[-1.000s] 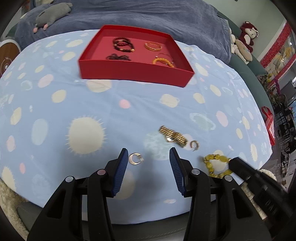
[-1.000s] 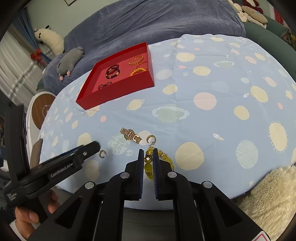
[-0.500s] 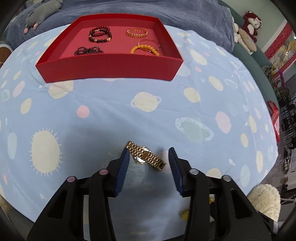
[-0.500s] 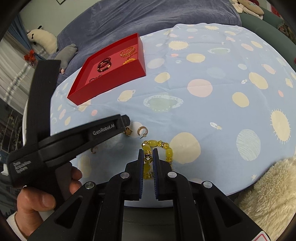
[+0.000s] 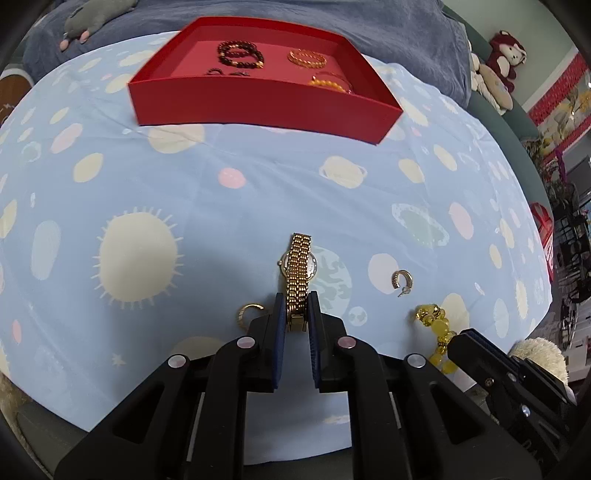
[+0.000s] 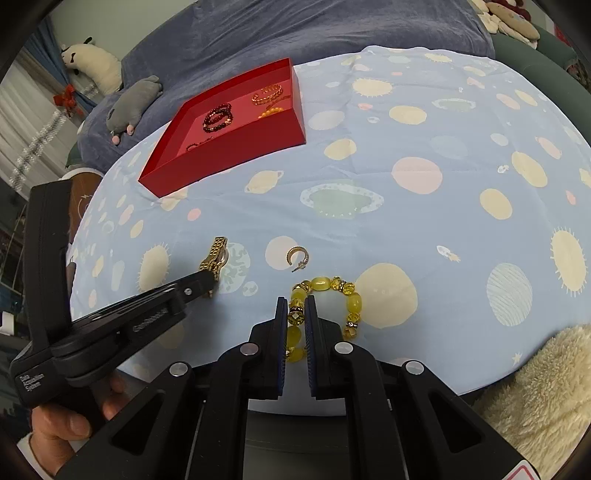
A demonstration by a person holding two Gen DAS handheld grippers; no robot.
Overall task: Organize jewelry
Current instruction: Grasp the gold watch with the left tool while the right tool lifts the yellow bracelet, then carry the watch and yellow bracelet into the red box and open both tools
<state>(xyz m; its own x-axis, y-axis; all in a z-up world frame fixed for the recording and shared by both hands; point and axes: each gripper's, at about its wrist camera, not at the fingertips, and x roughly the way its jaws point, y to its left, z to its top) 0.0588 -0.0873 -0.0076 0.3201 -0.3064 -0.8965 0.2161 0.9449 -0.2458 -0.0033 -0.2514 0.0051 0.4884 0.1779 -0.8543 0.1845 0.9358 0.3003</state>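
The left gripper [image 5: 297,308] has just been closing, and its blue pads now press on the near end of a gold watch [image 5: 298,271], whose link band runs away from the gripper over a pale planet print on the light blue cloth [image 5: 229,206] that covers the bench. In the right wrist view the same gripper [image 6: 208,282] comes in from the left, held by a hand [image 6: 70,417], with the watch [image 6: 214,256] sticking out past its tip.

The right gripper [image 6: 296,308] is nearly closed, its pads clamped on one side of a yellow bead bracelet [image 6: 325,306]; the rest of the loop lies on the cloth to the right of the gripper. From the left wrist view this bracelet [image 5: 437,332] shows at the near right, partly hidden by the right gripper's black body.

A small gold hoop earring [image 5: 400,280] lies on the cloth between the watch and the bracelet, touching neither. A second gold hoop earring [image 5: 248,314] lies just left of the left gripper's tip.

At the far side of the bench stands an open red tray [image 5: 258,107]. Inside it are a dark red bead bracelet [image 5: 240,53], a gold chain bracelet [image 5: 307,59], an orange bead bracelet [image 5: 328,84] near the right wall, and a small dark piece [image 5: 227,72] that is partly hidden by the near wall. Beyond the bench, a grey plush toy [image 6: 133,105] lies on a dark blue blanket [image 6: 332,29].
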